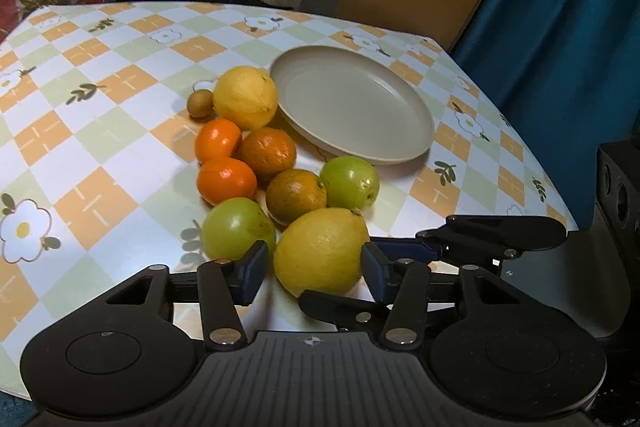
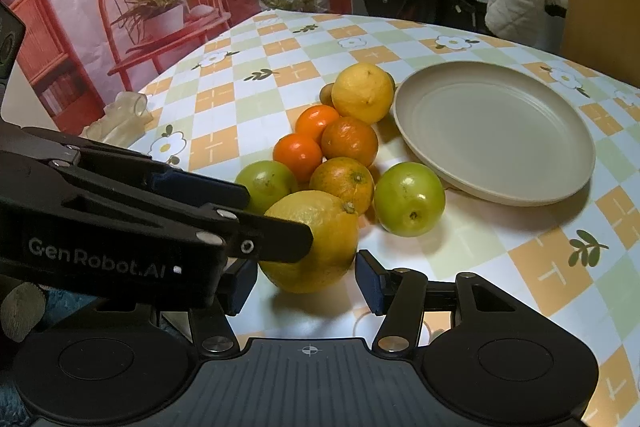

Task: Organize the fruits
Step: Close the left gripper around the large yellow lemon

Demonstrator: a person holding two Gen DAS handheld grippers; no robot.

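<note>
Nearest the cameras, two hand-held grippers crowd one lemon (image 1: 320, 251) at the front of a fruit cluster on the checked bench (image 1: 100, 155). Left hand-held gripper (image 1: 316, 267) straddles it, spread, with a sliver of gap at each pad. Right hand-held gripper (image 2: 306, 281) is spread around it too, not pressing. Judged step: grasping the first fruit for the empty plate (image 1: 400, 151) beyond. Next: close firmly on the lemon and lift. White lettering reads "GenRobot.AI"
</note>
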